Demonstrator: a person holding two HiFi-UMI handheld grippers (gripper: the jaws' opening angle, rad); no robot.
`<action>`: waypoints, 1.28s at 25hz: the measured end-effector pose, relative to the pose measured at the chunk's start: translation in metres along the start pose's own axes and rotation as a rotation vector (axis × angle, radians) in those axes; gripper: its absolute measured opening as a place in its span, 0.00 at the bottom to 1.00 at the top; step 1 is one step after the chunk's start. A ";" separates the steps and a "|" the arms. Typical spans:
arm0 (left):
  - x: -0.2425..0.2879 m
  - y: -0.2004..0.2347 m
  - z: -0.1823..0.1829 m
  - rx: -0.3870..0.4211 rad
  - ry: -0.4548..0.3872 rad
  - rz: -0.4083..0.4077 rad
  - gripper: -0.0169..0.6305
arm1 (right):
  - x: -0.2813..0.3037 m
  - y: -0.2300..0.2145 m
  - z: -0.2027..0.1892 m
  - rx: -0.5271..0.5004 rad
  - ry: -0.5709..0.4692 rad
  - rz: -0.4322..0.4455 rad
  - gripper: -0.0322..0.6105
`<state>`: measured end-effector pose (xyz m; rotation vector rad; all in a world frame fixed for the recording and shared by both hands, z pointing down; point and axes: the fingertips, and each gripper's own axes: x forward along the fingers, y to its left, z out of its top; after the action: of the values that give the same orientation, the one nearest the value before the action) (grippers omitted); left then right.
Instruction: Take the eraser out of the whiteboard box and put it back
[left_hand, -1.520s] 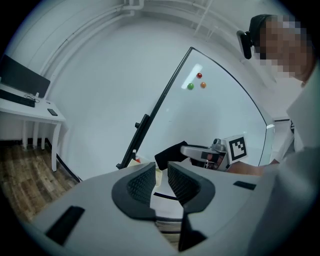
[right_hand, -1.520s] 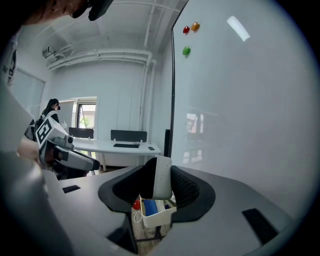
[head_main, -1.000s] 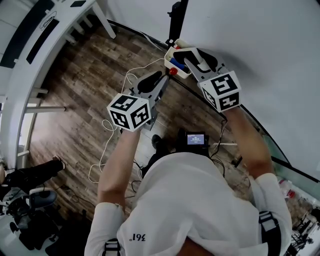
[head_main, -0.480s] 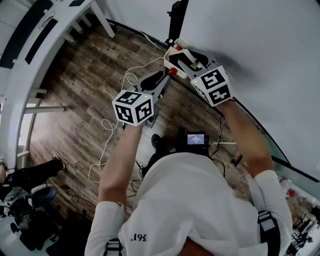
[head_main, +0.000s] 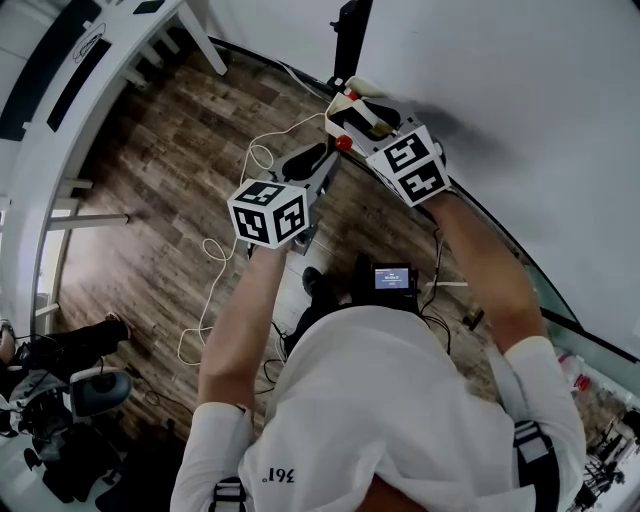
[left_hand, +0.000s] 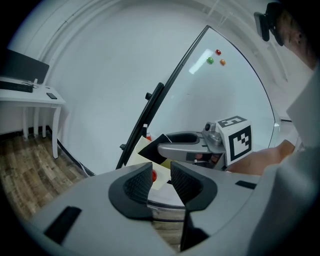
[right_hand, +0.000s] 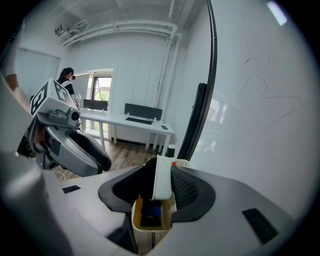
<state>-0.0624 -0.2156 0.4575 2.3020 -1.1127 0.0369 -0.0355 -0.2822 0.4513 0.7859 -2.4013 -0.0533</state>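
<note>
Left claw (left_hand: 161, 176) jaws narrowly apart, empty; right claw (left_hand: 167, 149) ahead over cream box (left_hand: 134, 158) at whiteboard (left_hand: 230, 90).

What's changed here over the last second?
The right tongs carried the eraser forward and down toward the box. The left tongs shifted only slightly. Unchanged: the eraser stays gripped, and the left tongs are open and empty.

— How many grippers?
— Two: one left gripper (left_hand: 161, 175), one right gripper (right_hand: 161, 184). Each carries one cube, so two marker cubes (head_main: 268, 212).
— Erasers and boxes?
— One eraser (right_hand: 162, 175), one box (right_hand: 133, 216).
— And the whiteboard (left_hand: 235, 85)?
— One, with three magnets clustered together: one red (left_hand: 218, 51), one green (left_hand: 210, 60), one orange (left_hand: 222, 62).
— Tables?
— One table (right_hand: 107, 116), one keyboard (right_hand: 140, 120).
</note>
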 end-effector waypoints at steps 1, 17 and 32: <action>0.000 -0.001 -0.001 -0.002 0.001 -0.001 0.18 | 0.001 0.001 -0.001 -0.002 0.005 0.001 0.34; 0.002 -0.004 -0.009 -0.011 0.007 -0.003 0.18 | 0.003 0.001 -0.007 -0.043 0.038 -0.024 0.36; 0.005 -0.010 -0.020 -0.023 0.017 -0.014 0.18 | -0.011 0.000 -0.025 -0.059 0.082 -0.078 0.37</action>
<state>-0.0474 -0.2043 0.4707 2.2849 -1.0834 0.0381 -0.0145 -0.2727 0.4658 0.8385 -2.2814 -0.1210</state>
